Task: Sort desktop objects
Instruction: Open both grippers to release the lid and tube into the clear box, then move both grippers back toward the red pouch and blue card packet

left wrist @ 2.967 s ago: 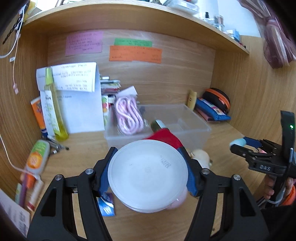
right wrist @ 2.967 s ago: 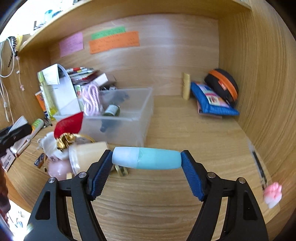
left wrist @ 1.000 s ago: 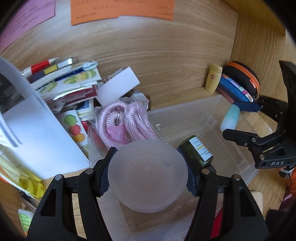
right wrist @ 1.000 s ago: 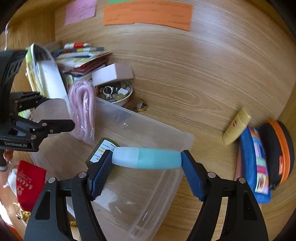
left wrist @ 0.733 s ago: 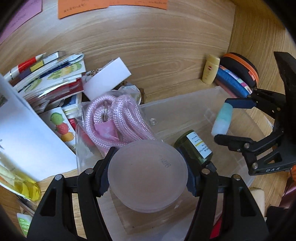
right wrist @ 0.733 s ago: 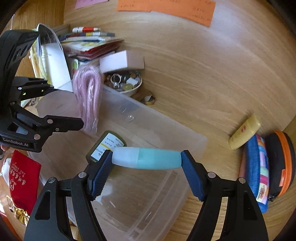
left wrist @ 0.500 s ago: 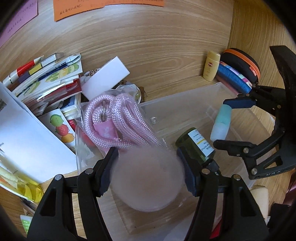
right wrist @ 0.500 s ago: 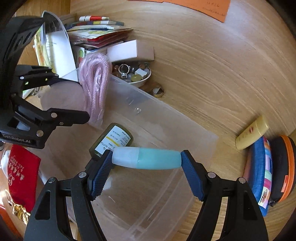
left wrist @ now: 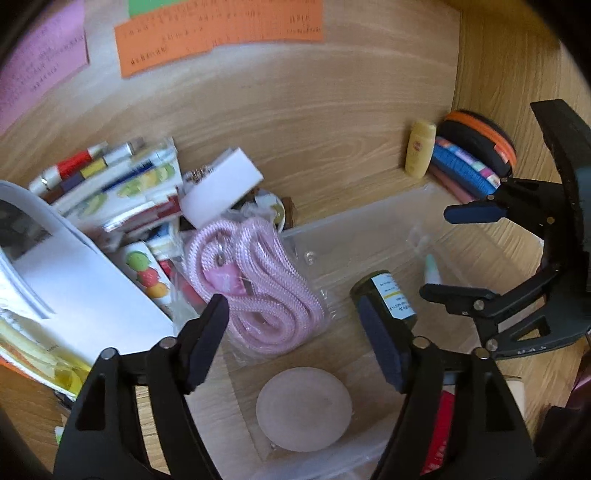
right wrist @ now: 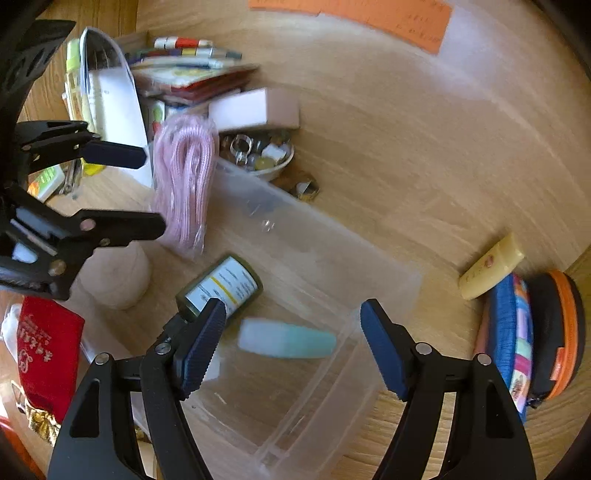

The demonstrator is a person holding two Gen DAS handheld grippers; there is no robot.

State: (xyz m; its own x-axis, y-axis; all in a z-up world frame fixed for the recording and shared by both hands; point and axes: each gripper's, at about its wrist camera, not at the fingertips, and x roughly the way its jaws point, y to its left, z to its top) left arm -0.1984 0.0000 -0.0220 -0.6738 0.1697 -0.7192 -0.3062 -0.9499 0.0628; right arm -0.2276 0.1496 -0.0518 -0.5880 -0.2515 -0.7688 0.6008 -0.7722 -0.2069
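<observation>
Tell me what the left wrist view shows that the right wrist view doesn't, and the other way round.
Only the left wrist view shows the purple note and green note on the back wall.

Only the right wrist view shows the red pouch outside the bin, and the coins and rings in the small bowl.

Both show the clear bin holding the pink rope, dark bottle, round jar and teal tube. Both also show the left hand-held gripper, its jaws opening with nothing between them, the empty right hand-held gripper, and the yellow tube.
</observation>
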